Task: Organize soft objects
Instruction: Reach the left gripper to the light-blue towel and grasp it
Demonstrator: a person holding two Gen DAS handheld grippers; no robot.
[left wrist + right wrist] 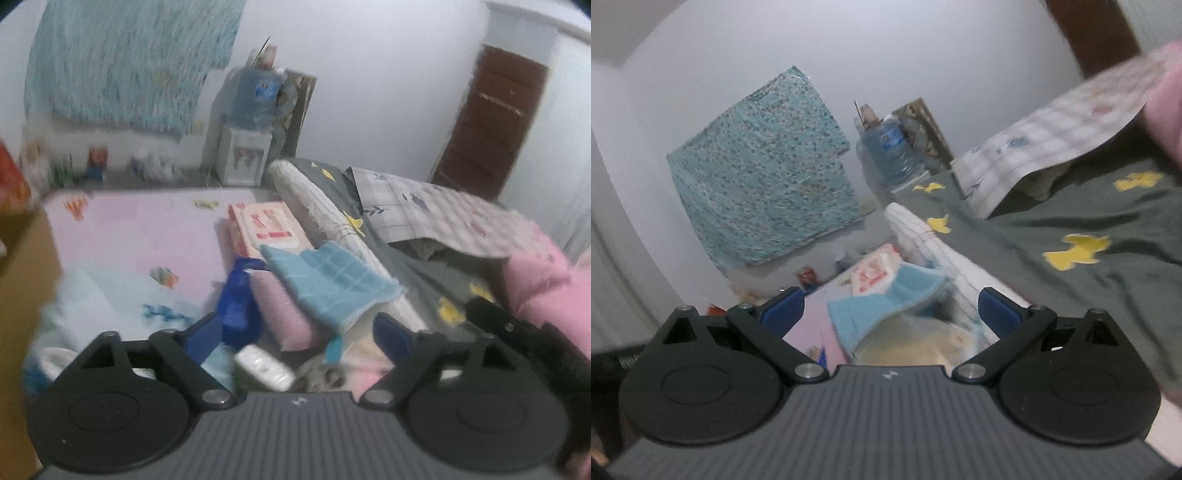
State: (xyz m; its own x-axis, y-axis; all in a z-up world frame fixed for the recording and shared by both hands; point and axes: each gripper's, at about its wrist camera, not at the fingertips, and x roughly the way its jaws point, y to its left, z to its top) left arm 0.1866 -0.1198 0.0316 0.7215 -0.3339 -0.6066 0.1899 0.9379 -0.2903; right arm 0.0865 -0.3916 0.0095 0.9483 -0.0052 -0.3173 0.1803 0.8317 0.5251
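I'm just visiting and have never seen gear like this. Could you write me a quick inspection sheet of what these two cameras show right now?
Surface: a bed with a pink patterned sheet and a grey blanket with yellow shapes.
Job's things: blue cloth lying on a pink roll; pink pillow on the right.
Clutter: printed packet, small white object.
Grippers: left gripper open, holding nothing; right gripper open, holding nothing.
Cables: nothing seen.
Surroundings: water dispenser, teal cloth on the wall, brown door.
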